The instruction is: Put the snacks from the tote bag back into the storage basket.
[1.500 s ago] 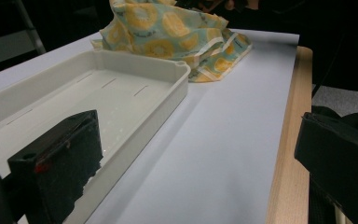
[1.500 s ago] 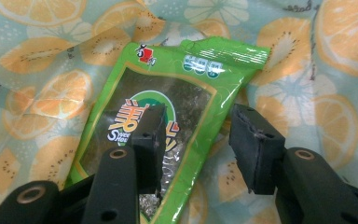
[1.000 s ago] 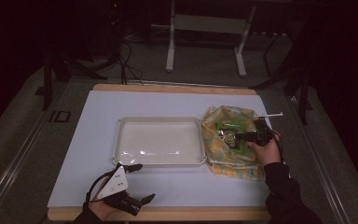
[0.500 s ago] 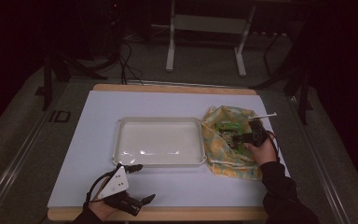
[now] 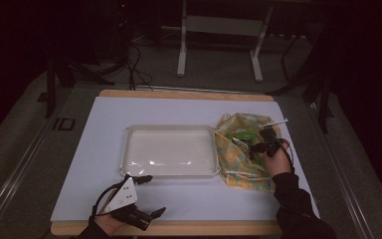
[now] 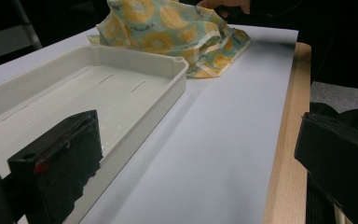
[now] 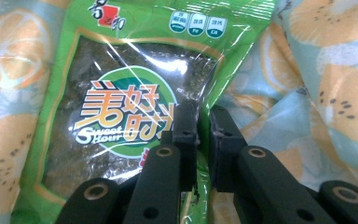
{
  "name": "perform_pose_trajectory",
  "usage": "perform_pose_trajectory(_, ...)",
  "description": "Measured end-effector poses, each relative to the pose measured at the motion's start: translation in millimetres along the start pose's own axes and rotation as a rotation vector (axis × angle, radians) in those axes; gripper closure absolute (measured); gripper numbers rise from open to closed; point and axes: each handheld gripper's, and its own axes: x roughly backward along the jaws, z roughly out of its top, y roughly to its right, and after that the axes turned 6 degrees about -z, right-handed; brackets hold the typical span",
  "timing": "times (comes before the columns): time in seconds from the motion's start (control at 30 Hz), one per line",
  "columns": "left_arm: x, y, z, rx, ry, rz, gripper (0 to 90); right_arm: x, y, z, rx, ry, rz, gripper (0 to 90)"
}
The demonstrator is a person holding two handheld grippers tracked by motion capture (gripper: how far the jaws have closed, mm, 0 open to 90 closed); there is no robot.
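A green snack packet [image 7: 121, 93] with a printed label lies in an open cloth bag [image 7: 335, 93] patterned with orange slices. My right gripper [image 7: 203, 121] is shut on the packet's right edge, with the film pinched between its jaws. From above, the bag [image 5: 234, 164] sits on the right of the table with the packet [image 5: 246, 137] inside it and the right gripper [image 5: 258, 147] over it. My left gripper [image 5: 153, 195] rests open near the table's front edge, its jaws wide apart [image 6: 200, 135] and nothing between them.
An empty white tray [image 5: 169, 152] stands mid-table, just left of the bag; its near wall [image 6: 154, 98] runs beside my left gripper. The table's wooden front edge [image 6: 284, 154] is close by. A person's hand [image 6: 226, 4] shows behind the bag.
The right hand and its gripper have shifted slightly left over the bag. The left gripper has stayed where it was.
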Motion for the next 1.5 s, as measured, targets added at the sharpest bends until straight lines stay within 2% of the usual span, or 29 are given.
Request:
perform_pose_trajectory(0.03,0.2,0.0,0.0,-0.001,0.0,0.0,1.3,0.5,-2.7,0.1,0.01,0.0,-0.018,84.8)
perform_pose_trajectory(0.13,0.6,0.0,0.1,0.001,0.004,0.001,1.3,1.5,-5.3,-0.3,0.007,0.01,-0.03,87.3)
perform_pose_trajectory(0.23,0.6,-0.4,0.1,0.002,0.004,0.002,1.3,2.4,2.5,-2.8,-0.053,0.029,0.037,88.1)
perform_pose_trajectory(0.3,0.3,-0.7,0.1,0.002,0.003,0.002,1.3,4.1,5.9,-4.0,-0.063,0.037,0.056,88.1)
perform_pose_trajectory(0.47,0.3,-0.6,0.1,0.002,0.001,0.004,1.3,12.0,7.6,-3.2,-0.07,0.051,0.073,88.3)
perform_pose_trajectory(0.77,0.3,-0.4,0.2,0.0,0.002,0.005,1.3,34.5,14.2,-3.7,-0.08,0.114,0.085,88.4)
perform_pose_trajectory(0.97,0.1,-0.7,0.2,0.001,0.0,0.005,1.3,47.8,15.8,-4.8,-0.055,0.145,0.071,88.5)
perform_pose_trajectory(1.07,0.1,-0.6,0.2,0.0,-0.001,0.006,1.3,52.0,17.0,-5.4,-0.066,0.16,0.075,88.5)
perform_pose_trajectory(1.17,0.1,-0.5,0.1,-0.001,-0.002,0.008,1.3,58.5,21.0,-5.9,-0.085,0.175,0.105,88.5)
perform_pose_trajectory(1.5,0.0,-0.7,0.2,0.0,-0.002,0.01,1.3,74.7,32.8,-8.7,-0.146,0.23,0.151,88.4)
